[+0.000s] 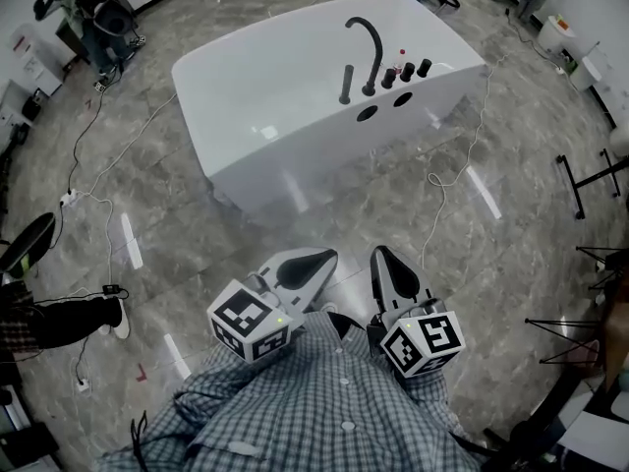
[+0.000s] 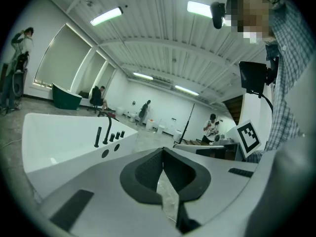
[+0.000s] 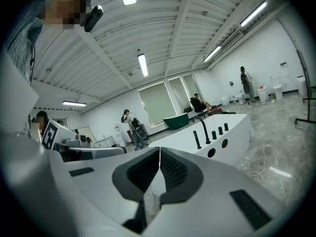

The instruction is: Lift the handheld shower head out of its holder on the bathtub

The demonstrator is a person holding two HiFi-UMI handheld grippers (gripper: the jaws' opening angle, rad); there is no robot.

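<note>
Well apart from the bathtub (image 1: pixel 246 106), the left gripper (image 1: pixel 316 257) and right gripper (image 1: pixel 379 255) had their fingers pressed together, empty; the shower head (image 1: pixel 347 84) stood upright on its rim.

Bright, even light from ceiling tube lamps (image 3: pixel 142 64); glare streaks on the glossy floor (image 1: pixel 482 191); strong fisheye bending and dark vignetted corners.

I see a grey stone floor (image 1: pixel 344 224) with shiny streaks of light on it. A big white bathtub (image 1: pixel 275 106) stands on it. A thin white cord (image 1: pixel 433 178) lies near the tub's right end. More cords (image 1: pixel 71 197) lie off to the left.
</note>
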